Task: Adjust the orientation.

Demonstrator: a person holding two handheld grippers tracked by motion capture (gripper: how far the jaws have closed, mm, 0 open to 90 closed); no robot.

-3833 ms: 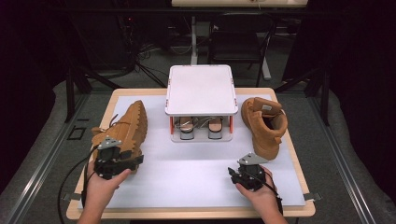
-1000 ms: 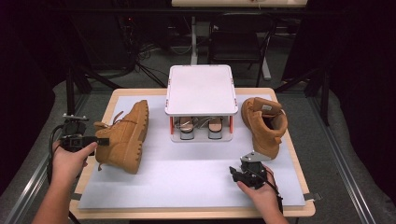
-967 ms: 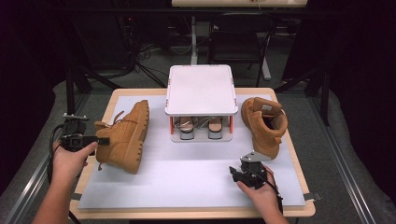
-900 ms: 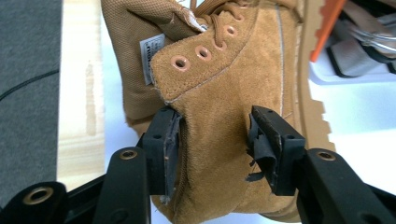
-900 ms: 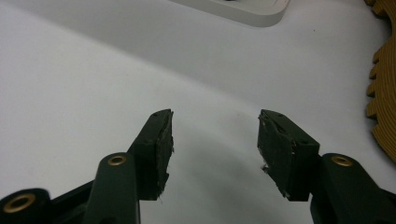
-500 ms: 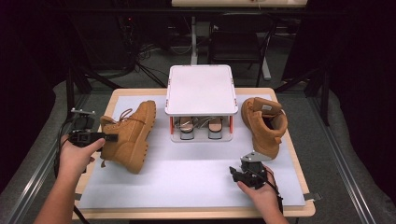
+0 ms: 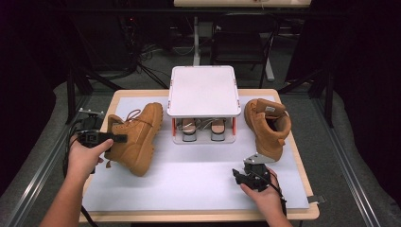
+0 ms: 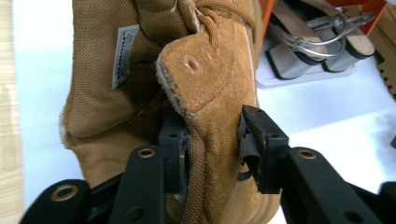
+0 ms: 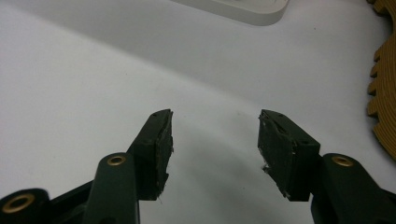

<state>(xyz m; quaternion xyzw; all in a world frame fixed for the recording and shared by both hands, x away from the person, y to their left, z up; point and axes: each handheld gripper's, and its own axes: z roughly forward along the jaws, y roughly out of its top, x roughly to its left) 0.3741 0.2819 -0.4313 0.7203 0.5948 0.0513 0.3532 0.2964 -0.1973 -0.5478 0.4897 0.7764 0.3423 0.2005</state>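
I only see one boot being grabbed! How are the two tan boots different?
The left tan suede boot stands upright on its sole; the right tan suede boot lies tipped on its side. The left gripper has its jaws on the left boot's collar; the right gripper is open, apart from the right boot. Both are matching lace-ups.

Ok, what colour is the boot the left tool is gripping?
Tan, wheat-coloured suede on the boot, with a mesh collar; the left gripper view shows it best.
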